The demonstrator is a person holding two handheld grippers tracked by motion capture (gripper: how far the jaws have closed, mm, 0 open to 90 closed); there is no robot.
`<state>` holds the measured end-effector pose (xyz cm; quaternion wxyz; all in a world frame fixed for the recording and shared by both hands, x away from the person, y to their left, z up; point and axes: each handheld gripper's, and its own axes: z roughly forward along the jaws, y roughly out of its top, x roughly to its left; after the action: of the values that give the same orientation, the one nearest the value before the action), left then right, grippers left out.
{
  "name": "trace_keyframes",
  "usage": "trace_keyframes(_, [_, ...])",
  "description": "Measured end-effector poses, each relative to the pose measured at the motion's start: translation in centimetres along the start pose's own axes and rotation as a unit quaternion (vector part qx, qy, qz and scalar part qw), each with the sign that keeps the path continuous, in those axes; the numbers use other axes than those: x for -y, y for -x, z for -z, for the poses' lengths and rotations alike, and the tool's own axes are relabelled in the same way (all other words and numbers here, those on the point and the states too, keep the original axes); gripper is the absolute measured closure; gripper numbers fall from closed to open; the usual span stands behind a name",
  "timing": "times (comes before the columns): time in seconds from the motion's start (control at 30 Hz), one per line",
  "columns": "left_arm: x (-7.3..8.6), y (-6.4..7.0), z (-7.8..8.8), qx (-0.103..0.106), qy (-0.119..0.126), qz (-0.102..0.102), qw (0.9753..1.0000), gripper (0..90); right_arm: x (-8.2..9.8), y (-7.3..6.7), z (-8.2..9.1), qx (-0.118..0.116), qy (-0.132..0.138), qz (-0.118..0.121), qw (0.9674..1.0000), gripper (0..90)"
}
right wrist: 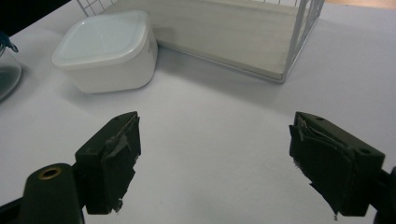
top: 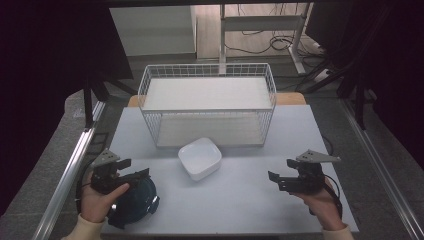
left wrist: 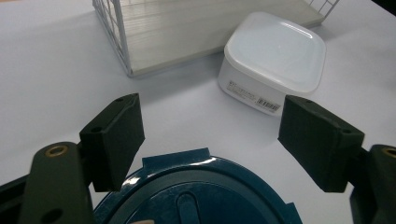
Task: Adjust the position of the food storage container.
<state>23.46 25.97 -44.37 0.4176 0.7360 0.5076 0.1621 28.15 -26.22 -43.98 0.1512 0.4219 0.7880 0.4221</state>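
The left gripper [top: 134,171], jaws spread, hovers directly over a dark blue lidded container [left wrist: 196,196]. The right gripper [top: 280,172] is likewise released above bare table [top: 240,200]. Ahead of both stands a white lidded box [top: 200,157], with a white wire rack [top: 207,102] just behind it.

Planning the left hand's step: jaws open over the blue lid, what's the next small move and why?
Probably lower the left gripper and close on the blue lidded container: its jaws are open right above the lid, holding nothing, while the right gripper hovers open over bare table.
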Motion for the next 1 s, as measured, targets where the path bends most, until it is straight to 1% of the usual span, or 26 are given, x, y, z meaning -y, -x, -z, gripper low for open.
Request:
trace_keyframes(0.13, [-0.04,-0.03,0.25,0.0,0.002,0.002,1.0,22.3,0.07,-0.13,-0.27,-0.005,-0.008,0.0,1.0,17.0])
trace_keyframes(0.2, [0.01,-0.12,0.24,0.001,0.0,0.006,1.0,22.7,0.16,-0.21,-0.39,-0.01,-0.012,0.002,0.9999,18.2])
trace_keyframes(0.43, [0.02,-0.1,0.08,0.004,-0.003,0.006,1.0,22.7,0.22,-0.1,-0.34,-0.01,-0.016,0.001,0.9998,19.5])
trace_keyframes(1.0, [-0.06,-0.23,0.74,0.004,0.004,0.007,1.0,22.3,0.35,-0.02,-0.55,-0.011,-0.027,0.005,0.9996,21.6])
